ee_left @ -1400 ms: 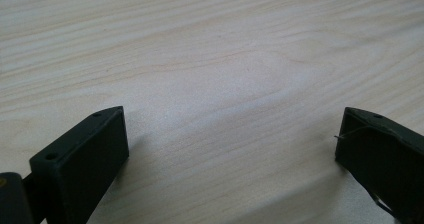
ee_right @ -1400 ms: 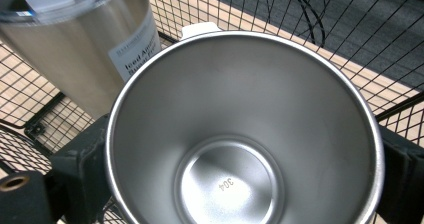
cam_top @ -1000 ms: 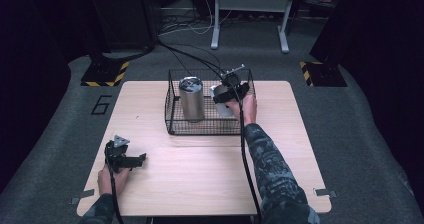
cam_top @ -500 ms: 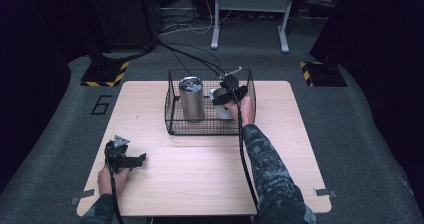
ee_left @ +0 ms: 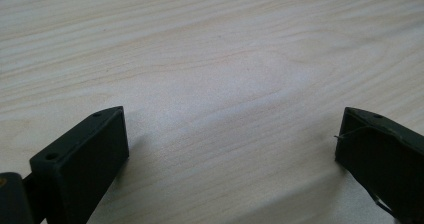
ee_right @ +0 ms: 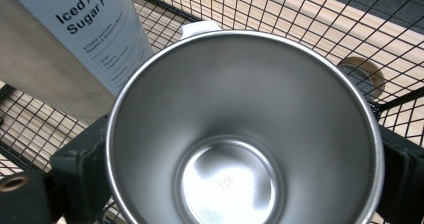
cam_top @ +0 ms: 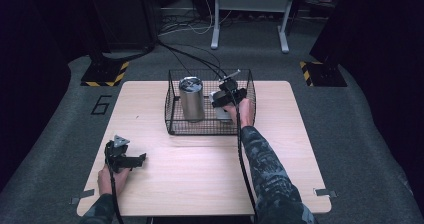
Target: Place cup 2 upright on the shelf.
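One steel cup (ee_right: 245, 134) clamped in right hand-held gripper (cam_top: 226, 98), inside wire basket (cam_top: 172, 115)

A pale wooden table (cam_top: 200, 164) stands on grey carpet (cam_top: 360, 134) in a dark room.

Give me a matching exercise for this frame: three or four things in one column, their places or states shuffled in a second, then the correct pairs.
Things:
1. steel cup
2. tall can
3. left gripper
4. wire basket

Places or states:
A. open, over bare tabletop
B. stands on the table's far half
C. between the right gripper's jaws, empty inside
D. upright in the basket's left part

Pairs: 1-C, 2-D, 3-A, 4-B
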A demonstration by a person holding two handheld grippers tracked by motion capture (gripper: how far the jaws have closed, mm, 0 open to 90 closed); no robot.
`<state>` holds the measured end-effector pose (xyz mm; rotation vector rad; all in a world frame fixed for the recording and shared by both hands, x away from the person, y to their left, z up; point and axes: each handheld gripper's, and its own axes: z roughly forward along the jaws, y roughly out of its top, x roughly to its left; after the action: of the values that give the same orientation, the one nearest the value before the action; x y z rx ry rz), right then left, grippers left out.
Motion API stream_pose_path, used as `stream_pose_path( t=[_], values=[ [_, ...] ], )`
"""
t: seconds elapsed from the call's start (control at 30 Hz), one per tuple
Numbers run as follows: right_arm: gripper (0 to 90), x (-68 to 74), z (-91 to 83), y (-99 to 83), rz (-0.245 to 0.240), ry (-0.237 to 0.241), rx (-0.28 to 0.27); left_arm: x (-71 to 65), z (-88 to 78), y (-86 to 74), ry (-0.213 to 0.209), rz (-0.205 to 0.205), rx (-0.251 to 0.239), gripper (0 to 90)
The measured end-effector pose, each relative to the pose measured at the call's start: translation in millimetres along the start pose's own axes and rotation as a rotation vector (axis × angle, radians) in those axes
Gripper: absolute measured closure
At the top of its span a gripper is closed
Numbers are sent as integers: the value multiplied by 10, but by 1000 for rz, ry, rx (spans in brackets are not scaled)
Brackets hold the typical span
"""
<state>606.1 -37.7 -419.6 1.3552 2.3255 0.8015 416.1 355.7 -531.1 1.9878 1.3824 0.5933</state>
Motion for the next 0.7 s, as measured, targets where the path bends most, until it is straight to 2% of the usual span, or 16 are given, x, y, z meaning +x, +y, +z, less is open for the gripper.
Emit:
stream_pose_path(
  t=[0.1,0.17,0.7],
  values=[
    [58,13,14,-4,16,0,11,0,0,0,0,0,0,4],
    [58,2,27,-10,7,1,6,0,0,0,0,0,0,4],
    [55,24,87,-26,27,-1,37,0,0,0,0,0,0,4]
  ],
)
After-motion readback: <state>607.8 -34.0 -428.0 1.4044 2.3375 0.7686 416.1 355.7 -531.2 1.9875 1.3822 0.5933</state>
